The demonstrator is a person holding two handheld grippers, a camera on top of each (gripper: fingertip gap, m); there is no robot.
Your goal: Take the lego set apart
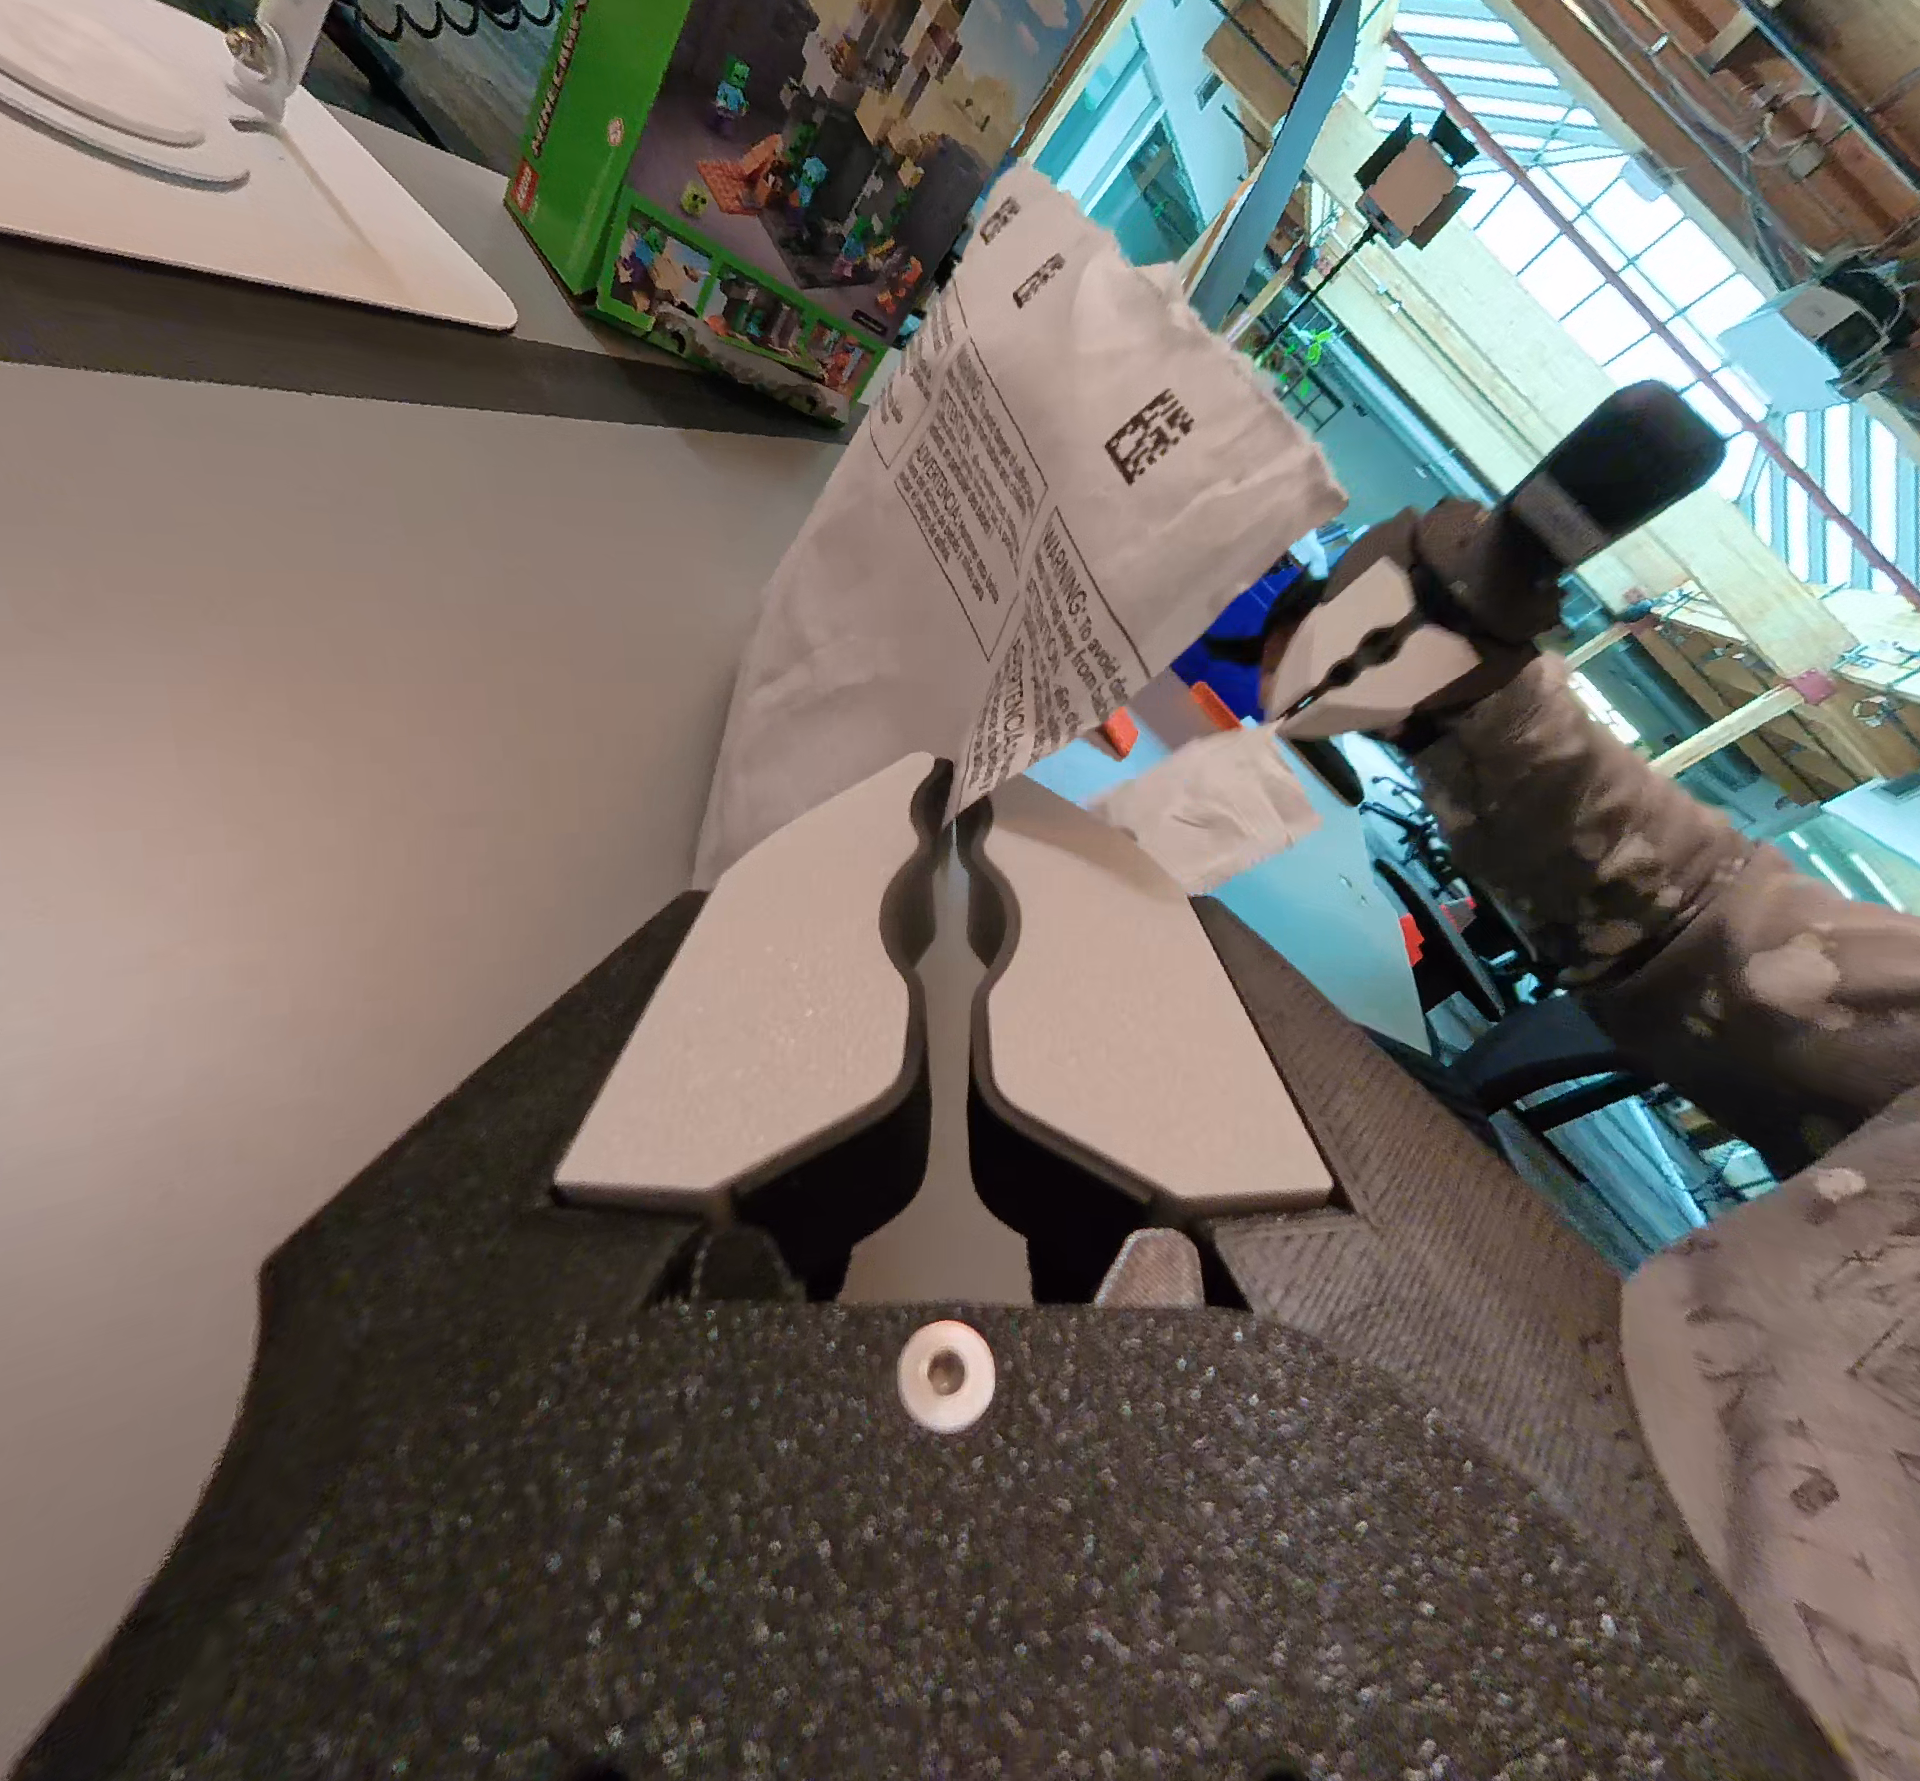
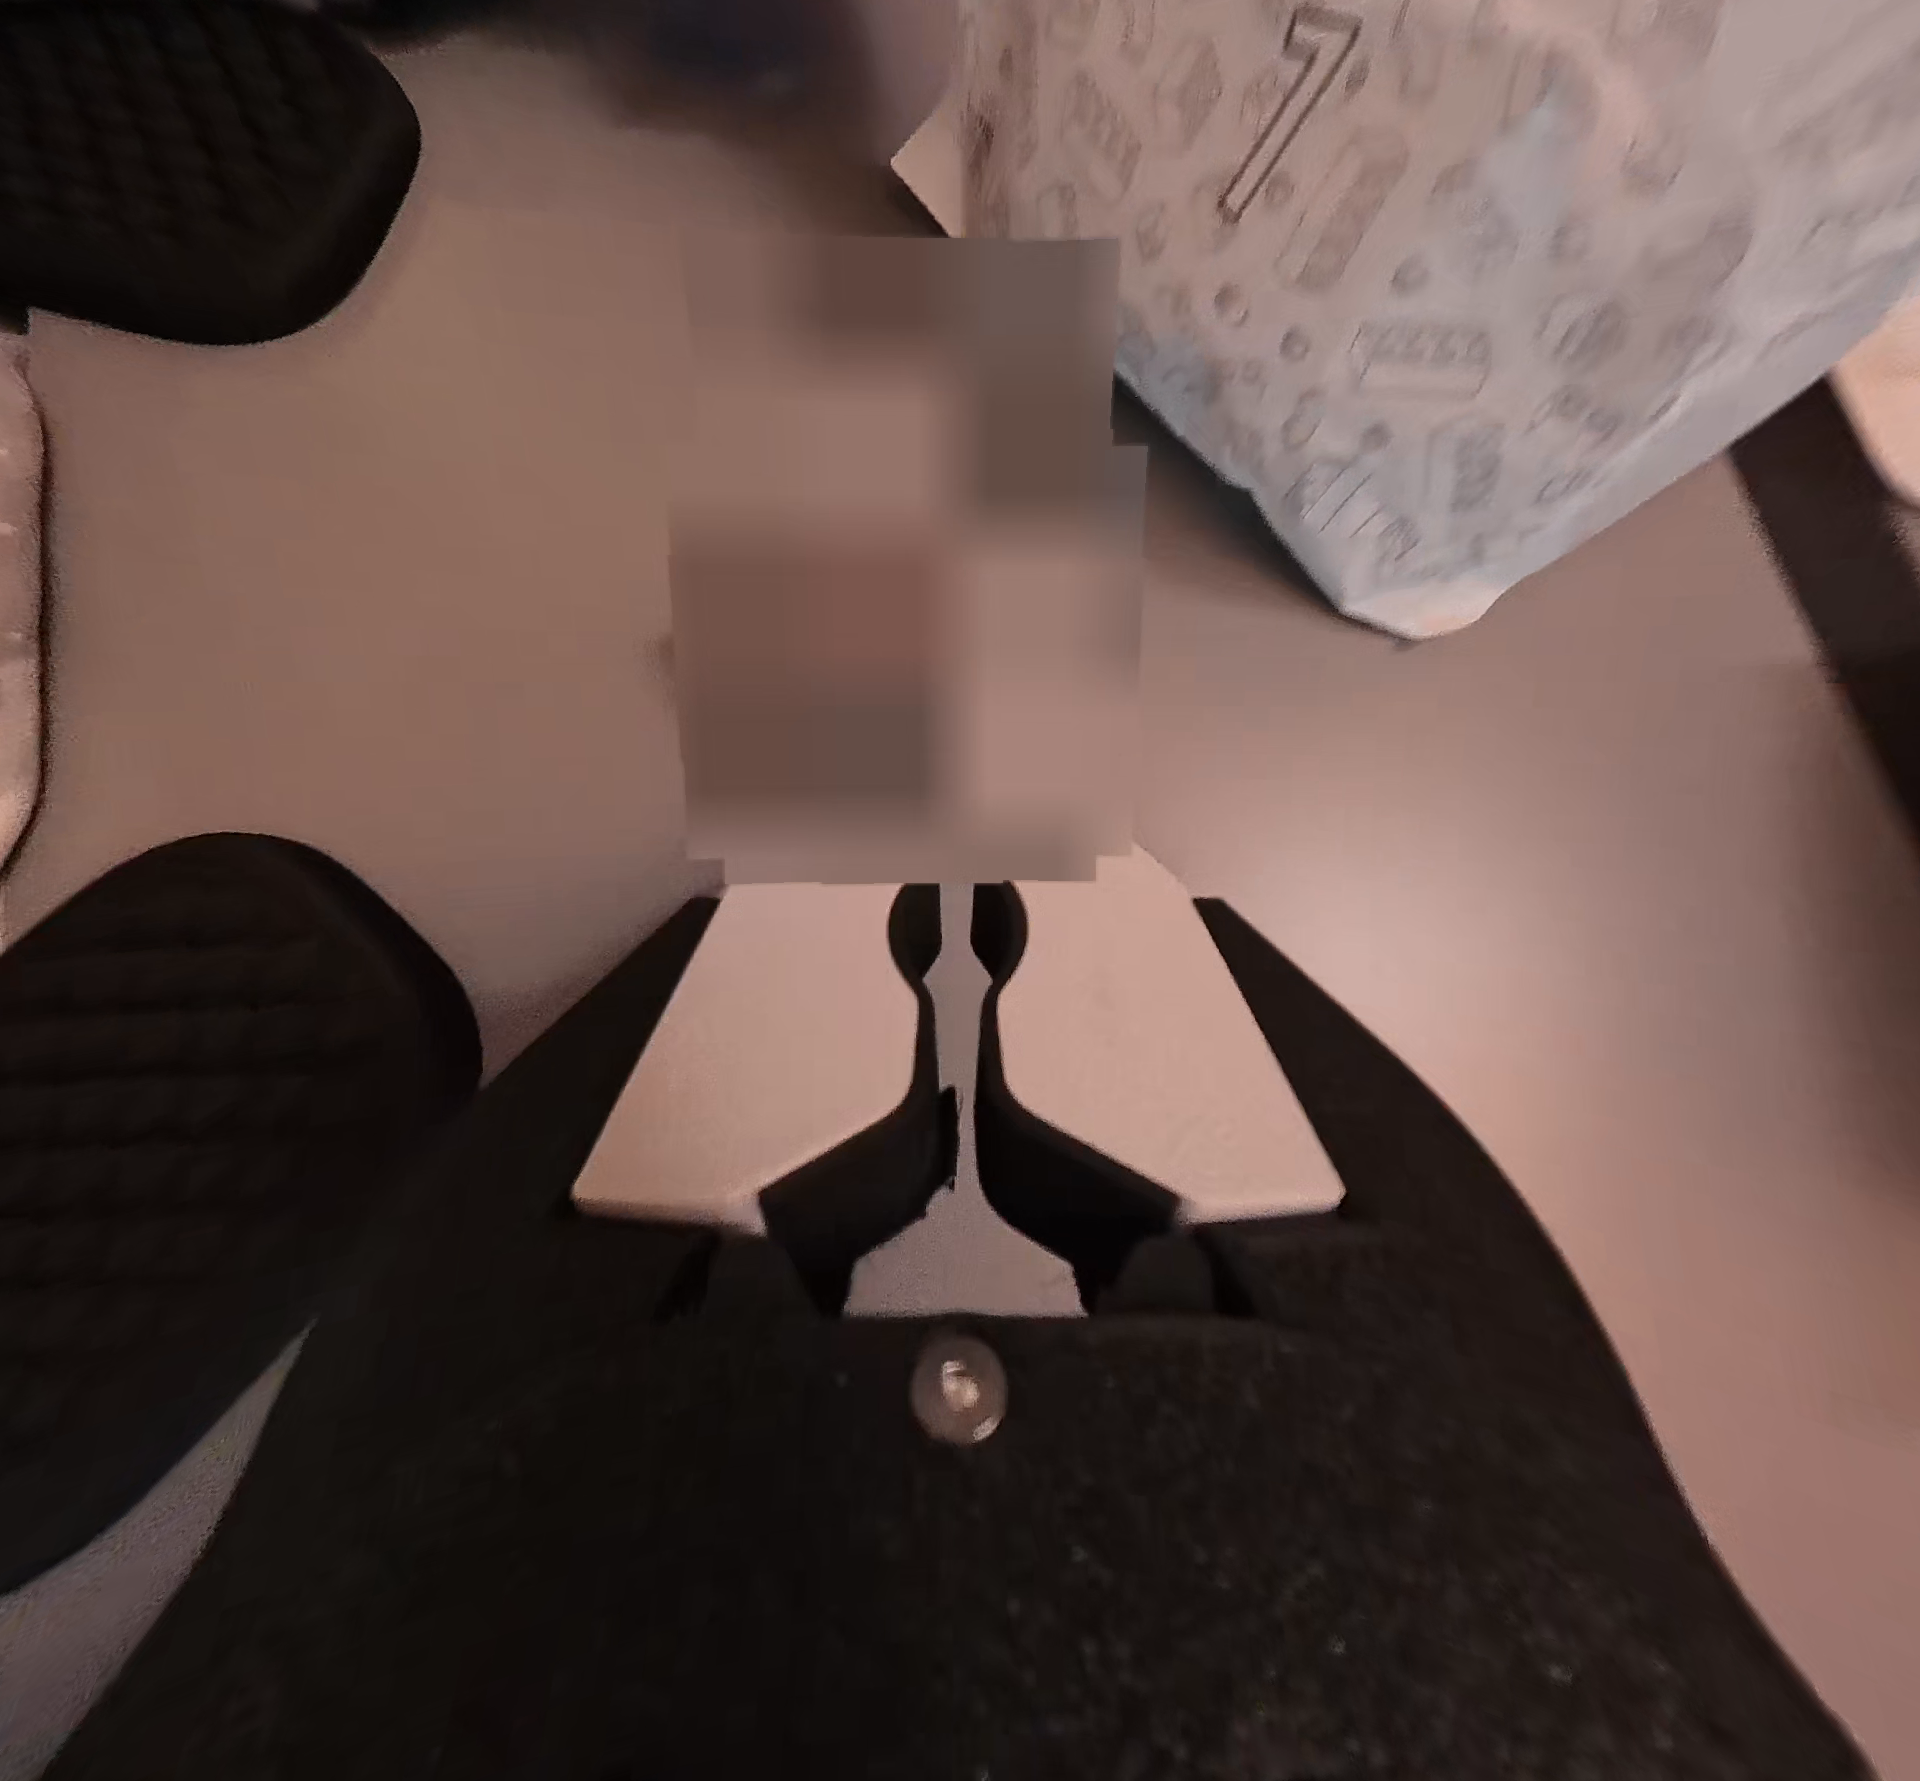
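Left claw [image 1: 951,796] is clenched on the torn edge of the white paper parts bag [image 1: 997,526], held above the worktop [image 1: 364,640]. Right claw [image 1: 1288,708] is pinched on a torn-off paper strip [image 1: 1205,812], away from the bag. Risk: thin paper may rip more w/ further pull, and bricks could spill off the worktop. Green lego box [image 1: 748,121] stands behind.

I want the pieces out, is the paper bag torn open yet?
Torn open: the paper bag has a ragged edge, and the right gripper pinches a ripped-off strip.
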